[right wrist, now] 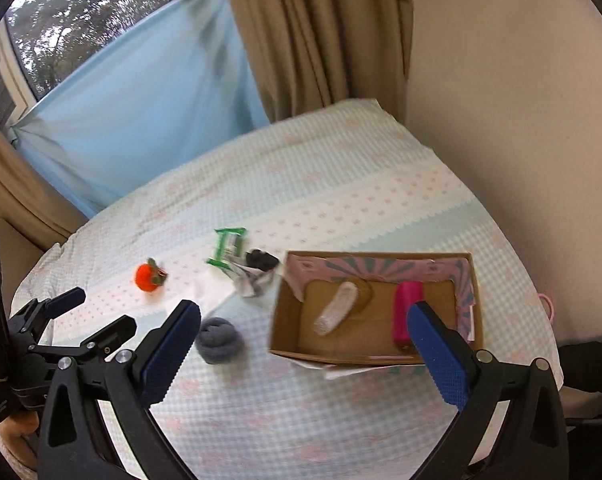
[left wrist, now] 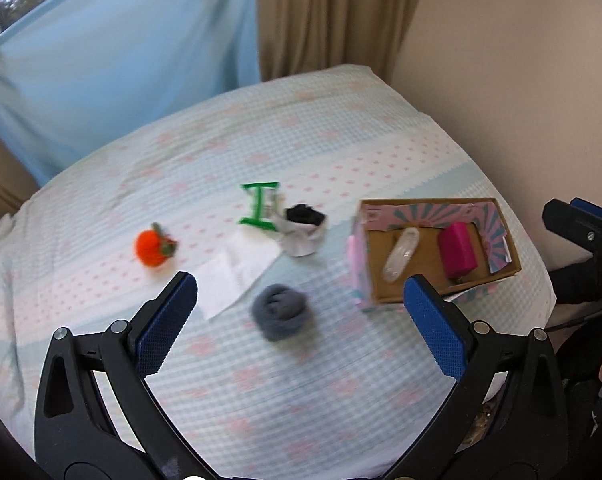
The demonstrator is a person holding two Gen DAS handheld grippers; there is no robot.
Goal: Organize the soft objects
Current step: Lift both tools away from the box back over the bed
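A grey rolled sock lies on the bed, between the blue pads of my open, empty left gripper. It also shows in the right wrist view. An orange knitted pumpkin, a black-and-white sock, a green packet and a white cloth lie further back. A cardboard box on the right holds a white roll and a pink roll. My right gripper is open and empty, hovering over the box's near left corner.
The bed has a pale blue checked cover with pink dots. A blue sheet and beige curtain hang behind it. A beige wall stands close on the right.
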